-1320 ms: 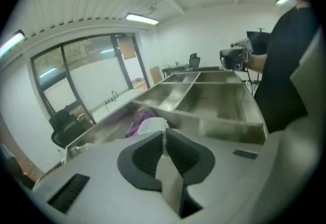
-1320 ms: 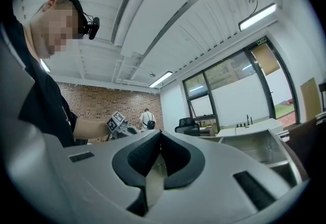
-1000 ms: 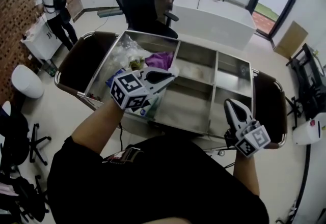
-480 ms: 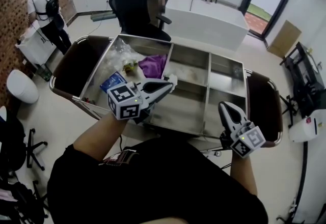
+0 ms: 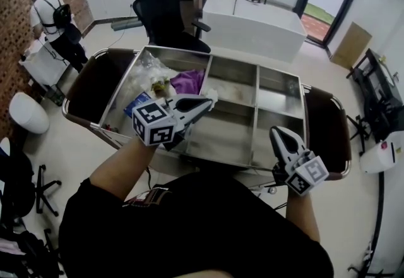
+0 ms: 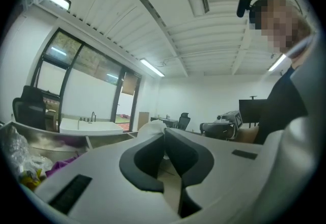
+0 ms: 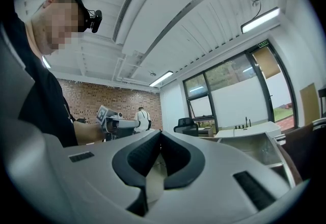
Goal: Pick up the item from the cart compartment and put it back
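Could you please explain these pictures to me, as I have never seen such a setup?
A person holds a two-jaw tool in each hand; there is no robot. The wide picture comes from a camera on their head. The other two come from cameras riding on each tool, looking along its jaws. Below is a steel cart with compartments; the leftmost one holds a purple cloth, crinkled plastic and a blue packet. The left tool and right tool are both shut, neither clearly holding anything.

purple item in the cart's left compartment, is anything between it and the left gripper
Nothing visible. The purple item lies uncovered at the far right of the compartment, with the plastic bag beside it on the left. The left gripper, jaws shut, hovers just on its near side.
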A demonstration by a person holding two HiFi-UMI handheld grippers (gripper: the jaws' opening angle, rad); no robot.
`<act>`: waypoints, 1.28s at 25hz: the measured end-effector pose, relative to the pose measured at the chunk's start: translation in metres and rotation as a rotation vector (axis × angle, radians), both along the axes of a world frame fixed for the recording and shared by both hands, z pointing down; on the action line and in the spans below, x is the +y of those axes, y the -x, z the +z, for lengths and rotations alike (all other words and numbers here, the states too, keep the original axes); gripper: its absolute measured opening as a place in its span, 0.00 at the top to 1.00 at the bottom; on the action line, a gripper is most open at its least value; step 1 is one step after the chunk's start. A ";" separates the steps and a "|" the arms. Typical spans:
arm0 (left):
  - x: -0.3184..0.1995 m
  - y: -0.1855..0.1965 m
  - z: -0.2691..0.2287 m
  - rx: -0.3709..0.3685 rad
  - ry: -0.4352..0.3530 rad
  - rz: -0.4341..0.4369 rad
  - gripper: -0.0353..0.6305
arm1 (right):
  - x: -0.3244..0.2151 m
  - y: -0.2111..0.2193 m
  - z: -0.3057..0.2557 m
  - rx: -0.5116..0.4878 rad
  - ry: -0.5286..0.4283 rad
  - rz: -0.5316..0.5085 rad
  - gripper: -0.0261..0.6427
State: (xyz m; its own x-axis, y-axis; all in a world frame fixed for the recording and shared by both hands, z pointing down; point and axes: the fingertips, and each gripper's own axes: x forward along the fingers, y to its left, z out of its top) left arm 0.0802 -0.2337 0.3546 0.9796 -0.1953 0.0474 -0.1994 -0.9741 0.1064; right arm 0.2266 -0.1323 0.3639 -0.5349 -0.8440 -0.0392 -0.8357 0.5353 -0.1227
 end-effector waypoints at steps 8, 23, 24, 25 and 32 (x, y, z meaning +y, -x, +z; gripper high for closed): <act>-0.095 -0.040 0.014 -0.151 -0.039 -0.157 0.95 | 0.009 -0.005 0.007 -0.005 -0.016 0.017 0.96; -0.113 -0.091 0.045 -0.282 0.029 -0.143 0.61 | 0.026 -0.037 0.011 -0.022 -0.017 0.084 0.96; -0.093 -0.081 0.028 -0.199 0.043 -0.098 0.64 | 0.024 -0.038 0.010 -0.021 -0.019 0.083 0.96; -0.071 -0.069 0.014 -0.119 0.054 -0.055 0.69 | 0.021 -0.037 0.010 -0.022 -0.020 0.080 0.96; 0.011 0.025 0.021 0.125 0.078 -0.056 0.94 | 0.000 -0.022 0.014 -0.049 0.023 0.048 0.96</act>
